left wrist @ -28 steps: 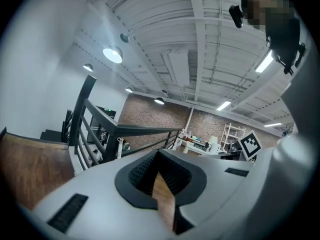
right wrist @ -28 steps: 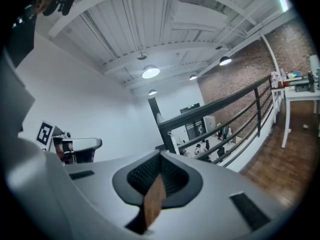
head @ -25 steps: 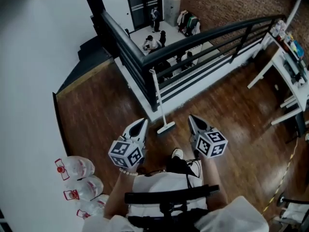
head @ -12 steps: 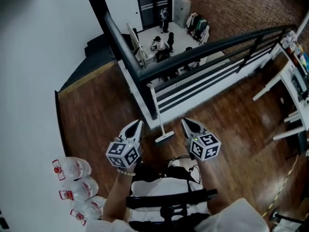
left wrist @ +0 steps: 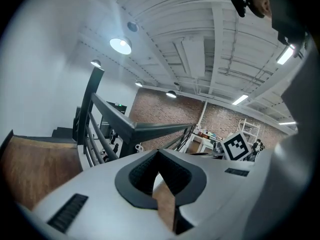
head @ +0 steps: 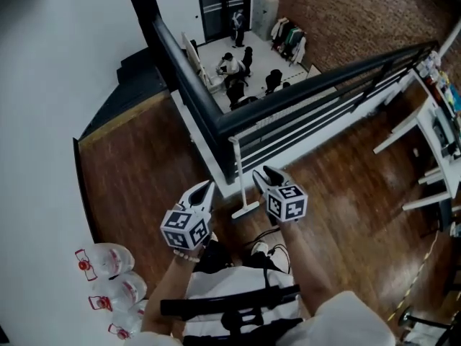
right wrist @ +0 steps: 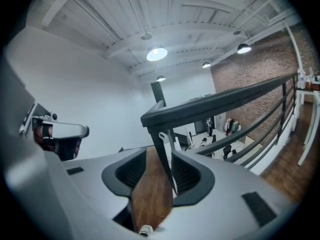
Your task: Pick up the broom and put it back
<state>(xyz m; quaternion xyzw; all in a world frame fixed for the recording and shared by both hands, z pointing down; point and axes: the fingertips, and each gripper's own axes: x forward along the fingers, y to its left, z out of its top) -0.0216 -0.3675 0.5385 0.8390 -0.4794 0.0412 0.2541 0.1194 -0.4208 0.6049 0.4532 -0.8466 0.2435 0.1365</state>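
A white broom (head: 240, 182) leans upright against the corner post of the black railing (head: 302, 92), with its head (head: 245, 209) on the wooden floor. My right gripper (head: 263, 173) is just right of the handle, and its jaws are opening. In the right gripper view the handle's top loop (right wrist: 161, 135) and the post show through the gap of that gripper (right wrist: 159, 151), and neither pad presses on anything. My left gripper (head: 208, 186) hangs left of the broom, apart from it. Its jaws (left wrist: 159, 152) meet at the tips with nothing held.
Large water bottles (head: 108, 259) lie by the white wall at the lower left. White tables (head: 432, 121) stand at the right. Beyond the railing is a drop to a lower floor with people at desks (head: 232, 67). Dark stairs (head: 137, 71) descend at the upper left.
Both grippers have moved forward toward the railing corner. The right one has shifted left to the broom handle, and its jaws have gone from shut to open.
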